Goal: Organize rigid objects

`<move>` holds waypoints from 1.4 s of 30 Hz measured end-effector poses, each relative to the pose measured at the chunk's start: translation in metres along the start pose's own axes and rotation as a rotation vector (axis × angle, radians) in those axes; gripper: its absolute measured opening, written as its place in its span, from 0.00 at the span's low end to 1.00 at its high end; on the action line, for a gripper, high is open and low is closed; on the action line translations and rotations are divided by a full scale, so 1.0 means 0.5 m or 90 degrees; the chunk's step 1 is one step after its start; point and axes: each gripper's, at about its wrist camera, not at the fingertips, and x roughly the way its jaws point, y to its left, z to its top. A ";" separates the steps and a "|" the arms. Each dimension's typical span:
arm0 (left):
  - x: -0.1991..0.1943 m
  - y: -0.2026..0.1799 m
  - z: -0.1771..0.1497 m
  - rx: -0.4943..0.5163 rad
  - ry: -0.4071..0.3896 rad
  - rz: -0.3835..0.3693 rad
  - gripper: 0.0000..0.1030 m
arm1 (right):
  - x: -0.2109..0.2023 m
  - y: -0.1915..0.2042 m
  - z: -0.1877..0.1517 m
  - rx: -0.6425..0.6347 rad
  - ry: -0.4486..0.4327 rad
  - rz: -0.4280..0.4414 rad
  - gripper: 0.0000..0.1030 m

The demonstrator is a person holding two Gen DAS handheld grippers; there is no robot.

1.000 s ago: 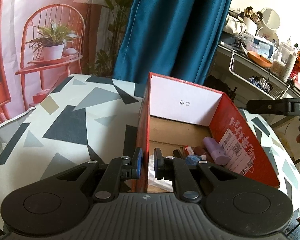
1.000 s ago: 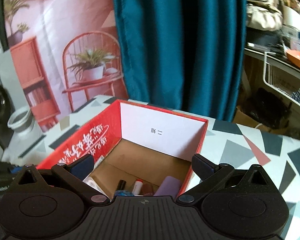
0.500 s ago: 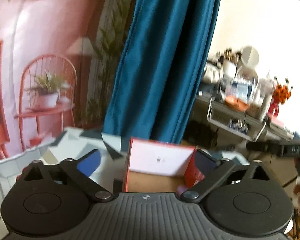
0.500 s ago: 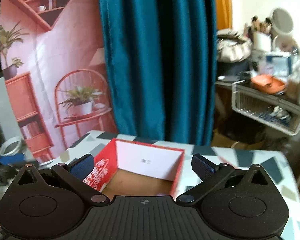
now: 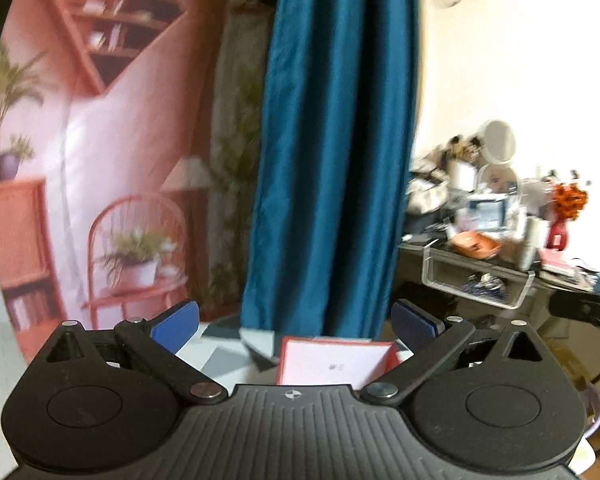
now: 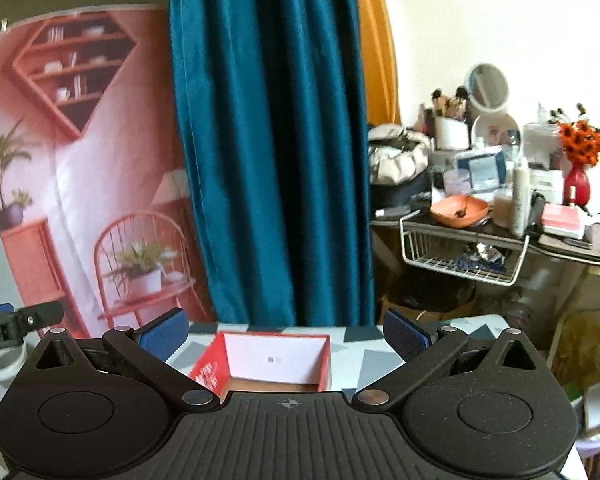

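Red cardboard, with a white inner wall, is what remains visible of the open box (image 5: 334,362), which stands on the table with the grey and white geometric cloth (image 6: 360,350), toward its far edge in front of the teal curtain (image 6: 276,152). A second ago the left claw (image 5: 296,324) was pressed nearly together low over the box, close to the small bottles inside; now it is spread wide, empty, and lifted away, so only the far wall of the box shows. The right claw (image 6: 284,332) is also spread and holds nothing; it has risen as well, and the box looks smaller under it. The bottles are now hidden behind the claw bodies. My judgement is that an item was just released into the box and both claws are retreating, so this placing step seems finished.
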 end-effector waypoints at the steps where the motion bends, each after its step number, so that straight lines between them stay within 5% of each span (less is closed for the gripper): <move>1: -0.022 -0.010 0.004 0.008 -0.008 0.005 1.00 | -0.021 0.002 0.002 -0.001 -0.011 -0.006 1.00; 14: -0.155 -0.088 0.012 0.062 -0.098 0.004 1.00 | -0.197 0.031 0.002 -0.018 -0.094 -0.007 1.00; 42: -0.132 -0.061 0.002 0.022 -0.030 0.023 1.00 | -0.171 0.028 -0.013 -0.007 -0.072 -0.031 1.00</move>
